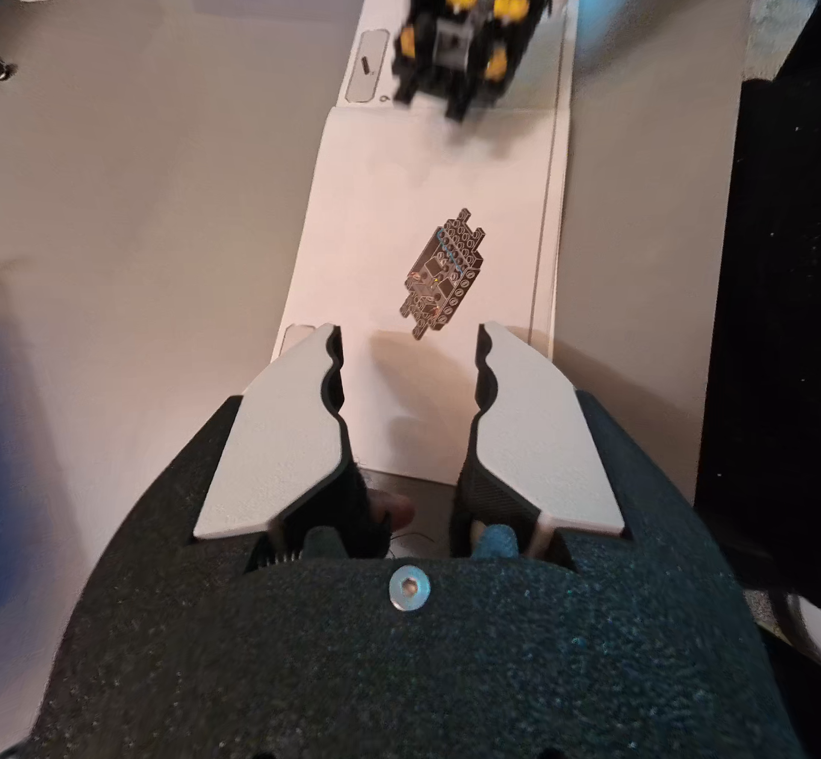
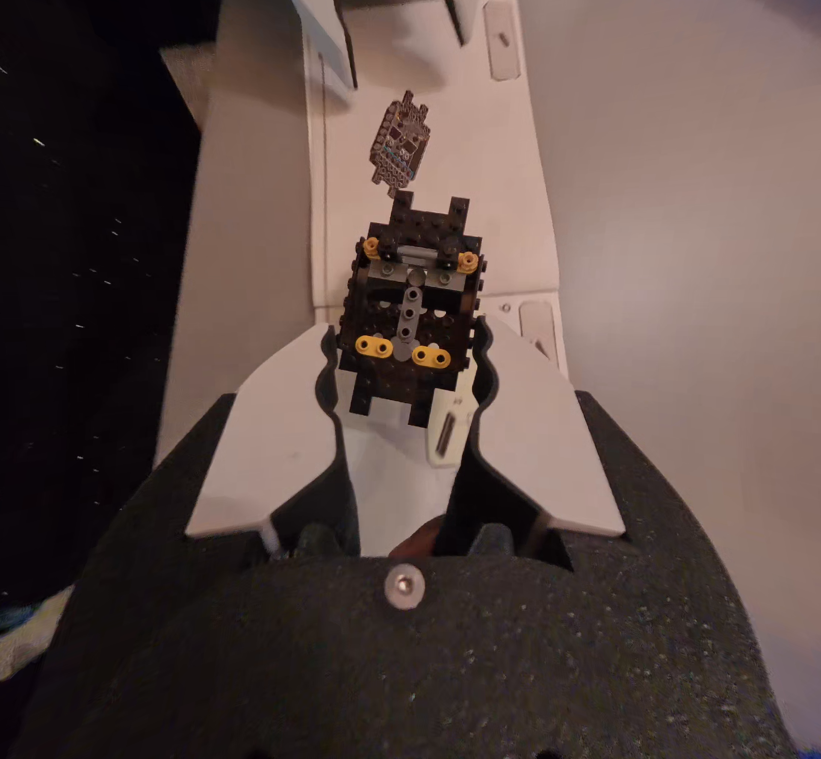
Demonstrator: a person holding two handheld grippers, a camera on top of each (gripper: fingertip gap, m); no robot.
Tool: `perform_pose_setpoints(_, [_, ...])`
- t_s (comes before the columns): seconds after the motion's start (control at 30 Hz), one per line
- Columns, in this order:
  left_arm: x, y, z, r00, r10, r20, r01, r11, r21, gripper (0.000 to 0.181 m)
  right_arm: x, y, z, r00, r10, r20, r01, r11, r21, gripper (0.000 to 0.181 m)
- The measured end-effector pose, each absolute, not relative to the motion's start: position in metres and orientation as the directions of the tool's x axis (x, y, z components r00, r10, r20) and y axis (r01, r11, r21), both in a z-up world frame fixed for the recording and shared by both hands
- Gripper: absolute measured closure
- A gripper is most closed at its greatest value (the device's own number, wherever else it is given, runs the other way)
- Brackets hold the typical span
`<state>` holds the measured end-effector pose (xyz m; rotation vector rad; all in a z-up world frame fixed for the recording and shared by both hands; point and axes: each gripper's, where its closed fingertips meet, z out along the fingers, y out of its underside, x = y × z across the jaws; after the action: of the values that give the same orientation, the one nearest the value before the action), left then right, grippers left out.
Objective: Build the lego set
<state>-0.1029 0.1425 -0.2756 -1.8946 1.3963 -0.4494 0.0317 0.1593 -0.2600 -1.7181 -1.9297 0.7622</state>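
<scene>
The right gripper (image 2: 405, 340) has its fingers closed on the sides of the black lego model (image 2: 411, 320), which sits between their tips above the open instruction booklet (image 2: 511, 213). The left gripper (image 1: 405, 331) hangs spread and empty over the printed diagram (image 1: 437, 275), well short of the model. The hold looks narrow, though shadow hides the contact. A twist could swing the model loose; a hard squeeze could pop the yellow pieces (image 2: 374, 345) just inside the tips.

The lego model (image 2: 408, 315) is shiny plastic — the booklet (image 1: 400, 382) smooth paper, the left gripper (image 1: 406, 338) rough, grainy black.
</scene>
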Motion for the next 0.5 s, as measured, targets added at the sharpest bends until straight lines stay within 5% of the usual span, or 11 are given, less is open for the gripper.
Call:
perform_pose_setpoints(0.27, [-0.144, 0.160, -0.270, 0.479, -0.861, -0.170, -0.659, -0.225, -0.718, 0.116, -0.011, 0.176, -0.273, -0.239, 0.969, -0.054, 0.813, 0.169, -0.557, 0.122])
perform_pose_setpoints(0.5, [-0.160, 0.173, -0.271, 0.538, -0.816, -0.213, -0.647, -0.238, -0.725, 0.128, -0.027, 0.184, -0.281, -0.237, 0.970, -0.060, 0.821, 0.166, -0.546, 0.122])
